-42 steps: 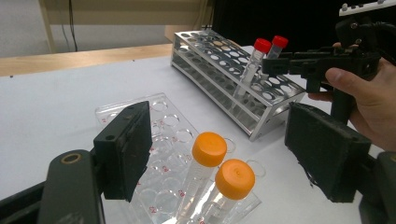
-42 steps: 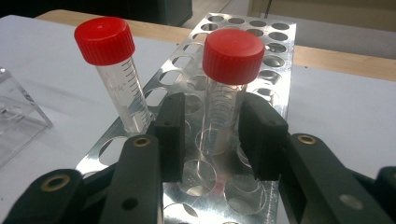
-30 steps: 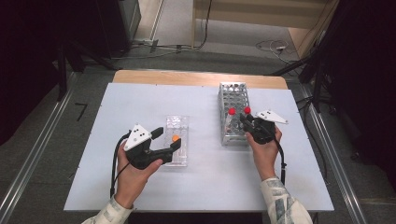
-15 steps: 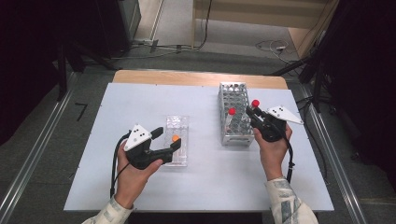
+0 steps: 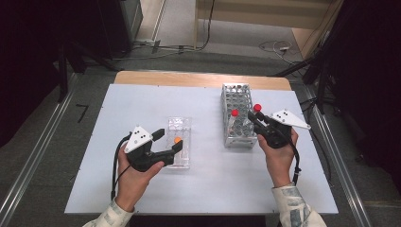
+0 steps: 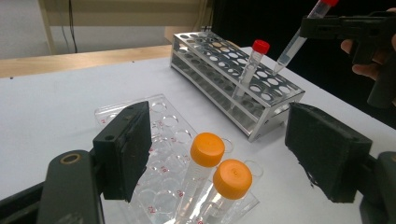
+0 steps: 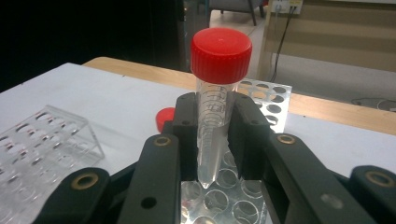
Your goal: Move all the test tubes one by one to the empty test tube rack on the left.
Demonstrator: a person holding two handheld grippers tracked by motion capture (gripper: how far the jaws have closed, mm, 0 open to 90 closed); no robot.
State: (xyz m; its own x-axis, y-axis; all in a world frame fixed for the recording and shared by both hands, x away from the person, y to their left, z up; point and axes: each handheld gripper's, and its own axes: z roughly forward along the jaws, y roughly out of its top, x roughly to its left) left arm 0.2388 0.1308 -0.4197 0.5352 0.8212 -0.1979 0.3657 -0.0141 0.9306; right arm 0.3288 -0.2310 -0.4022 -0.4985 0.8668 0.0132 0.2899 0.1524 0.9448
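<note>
A white table [image 5: 142, 189] carries a metal tube rack [image 5: 238, 113] with 1 red-capped tube [image 6: 250, 65] standing in it, and a clear plastic rack [image 5: 179, 142] holding 2 orange-capped tubes [image 6: 205, 158]. The right gripper [image 7: 215, 135] is clamped on a second red-capped tube [image 7: 215, 102], its tip just above the metal rack's holes. The left gripper [image 6: 217, 154] sits wide open around the orange-capped tubes, pads clear of them.

Even overhead light keeps the desk [image 5: 142, 189] bright with faint shadows, the frame's sides fall to black, and both gripper views blur softly at close range.
</note>
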